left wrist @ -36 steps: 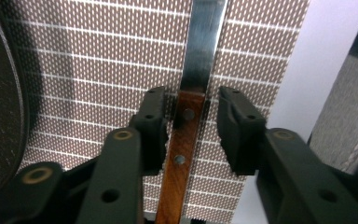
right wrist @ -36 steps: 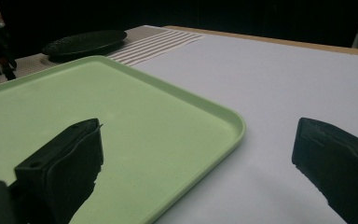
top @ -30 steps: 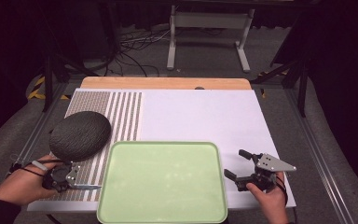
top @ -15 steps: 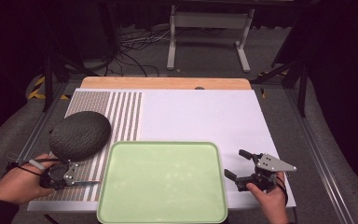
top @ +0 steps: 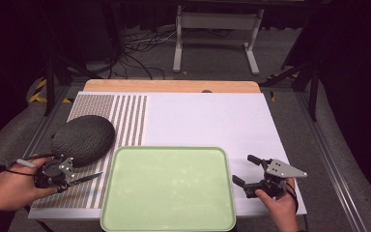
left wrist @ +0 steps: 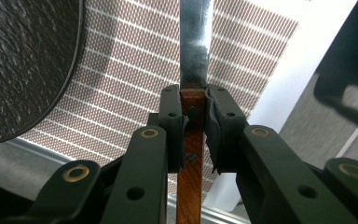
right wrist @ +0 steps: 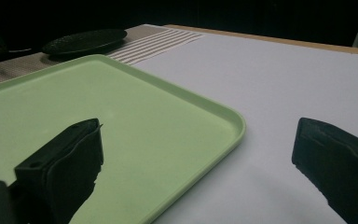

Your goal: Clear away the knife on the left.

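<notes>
My left gripper is shut on a knife with a wooden handle. Its steel blade points away from me over the striped mat. In the high view the knife sticks out rightward, just left of the pale green tray and in front of the dark oval plate. My right gripper stands open beside the tray's right rim, nothing between its jaws. In the right gripper view the tray's corner lies between the two jaws, low on the white board.
The dark plate rests on the striped mat at the left. White board covers the middle and right of the table, with a wooden strip at the far edge. A metal stand sits on the floor beyond.
My left hand has lifted a little with the knife still gripped, and the blade's tip now sits higher in the high view. The right gripper has stayed put.
</notes>
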`<state>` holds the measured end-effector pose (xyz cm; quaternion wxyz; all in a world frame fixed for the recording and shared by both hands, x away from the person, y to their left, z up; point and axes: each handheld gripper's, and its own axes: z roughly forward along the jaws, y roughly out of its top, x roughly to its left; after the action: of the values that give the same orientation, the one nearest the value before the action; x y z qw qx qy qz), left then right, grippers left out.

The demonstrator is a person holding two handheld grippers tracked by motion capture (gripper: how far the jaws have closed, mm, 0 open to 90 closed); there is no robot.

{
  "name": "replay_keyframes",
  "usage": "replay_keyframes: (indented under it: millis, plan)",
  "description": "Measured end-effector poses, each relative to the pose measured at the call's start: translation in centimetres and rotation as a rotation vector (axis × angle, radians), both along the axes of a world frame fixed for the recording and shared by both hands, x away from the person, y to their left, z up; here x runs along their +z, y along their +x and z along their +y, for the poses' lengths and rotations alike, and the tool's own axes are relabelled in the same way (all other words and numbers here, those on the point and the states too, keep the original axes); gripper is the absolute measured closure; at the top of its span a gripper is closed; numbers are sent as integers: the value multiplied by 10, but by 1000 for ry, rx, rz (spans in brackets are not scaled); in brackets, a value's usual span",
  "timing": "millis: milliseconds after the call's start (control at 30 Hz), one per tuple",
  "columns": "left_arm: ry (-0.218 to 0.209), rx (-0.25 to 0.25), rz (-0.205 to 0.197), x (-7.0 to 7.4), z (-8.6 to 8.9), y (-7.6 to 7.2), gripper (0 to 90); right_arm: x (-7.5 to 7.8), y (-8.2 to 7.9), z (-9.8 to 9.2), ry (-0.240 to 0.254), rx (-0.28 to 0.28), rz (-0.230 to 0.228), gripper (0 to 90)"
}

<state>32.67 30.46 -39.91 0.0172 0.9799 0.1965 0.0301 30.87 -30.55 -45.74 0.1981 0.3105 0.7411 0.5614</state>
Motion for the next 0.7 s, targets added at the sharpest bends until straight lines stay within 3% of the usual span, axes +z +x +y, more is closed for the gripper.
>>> replay_keyframes:
  millis: [100,167,400,500,533,567,700]
  plan:
    - [-16,103,4,6,-3,-1,779,0,0,0,-2,-1,1,28]
    - [-22,144,15,9,-5,-1,779,0,0,0,-2,-4,5,28]
    - [-121,259,44,20,-10,-2,779,0,0,0,-2,-3,1,29]
    - [-193,324,43,26,-12,-3,779,0,0,-1,-3,0,1,29]
    - [-193,324,43,26,-12,-3,779,0,0,0,-4,0,2,29]
    - [-235,364,43,28,-13,-3,779,0,0,0,-4,0,2,29]
    - [-274,408,80,30,-17,-3,779,0,0,-1,-4,-3,2,29]
